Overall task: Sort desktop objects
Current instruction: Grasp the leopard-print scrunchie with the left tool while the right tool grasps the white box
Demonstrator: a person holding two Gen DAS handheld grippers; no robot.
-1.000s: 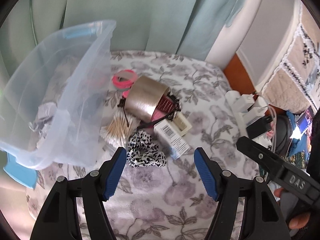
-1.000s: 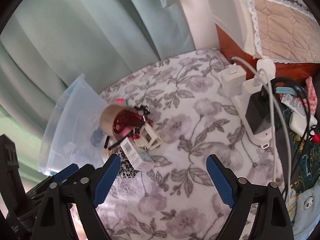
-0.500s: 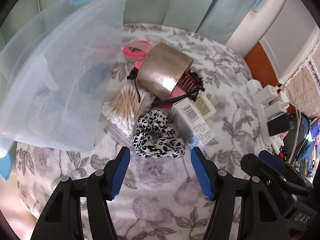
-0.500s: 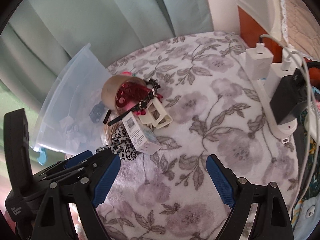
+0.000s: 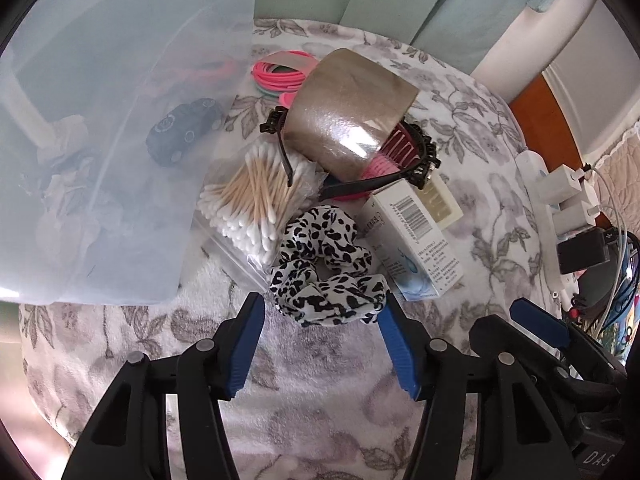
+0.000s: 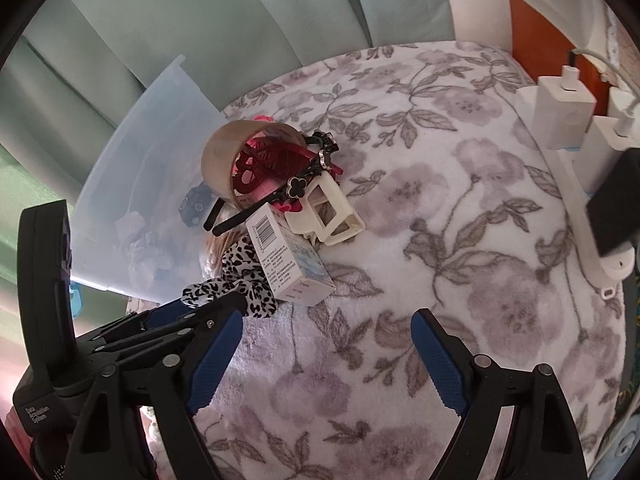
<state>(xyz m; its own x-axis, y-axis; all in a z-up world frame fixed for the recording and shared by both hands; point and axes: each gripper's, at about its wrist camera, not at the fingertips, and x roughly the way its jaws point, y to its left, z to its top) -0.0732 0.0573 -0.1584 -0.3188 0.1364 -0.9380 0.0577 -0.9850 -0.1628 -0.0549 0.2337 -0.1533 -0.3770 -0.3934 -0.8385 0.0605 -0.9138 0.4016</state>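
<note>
While its fingers are closing, the left gripper [image 5: 322, 312] straddles the leopard-print scrunchie [image 5: 326, 272] without pressing it yet. The scrunchie lies mid-table on the floral cloth [image 5: 320, 420], touching the cotton swabs [image 5: 252, 204] and white carton [image 5: 412, 236], beside the clear bin [image 5: 100, 140]. The right gripper [image 6: 326, 356] hangs spread wide, empty, over bare cloth.

Two handheld grippers, black frames.
Blue ribbed pads on left gripper [image 5: 322, 344] and right gripper [image 6: 326, 360]; silver rivets, white lettering seen.
</note>
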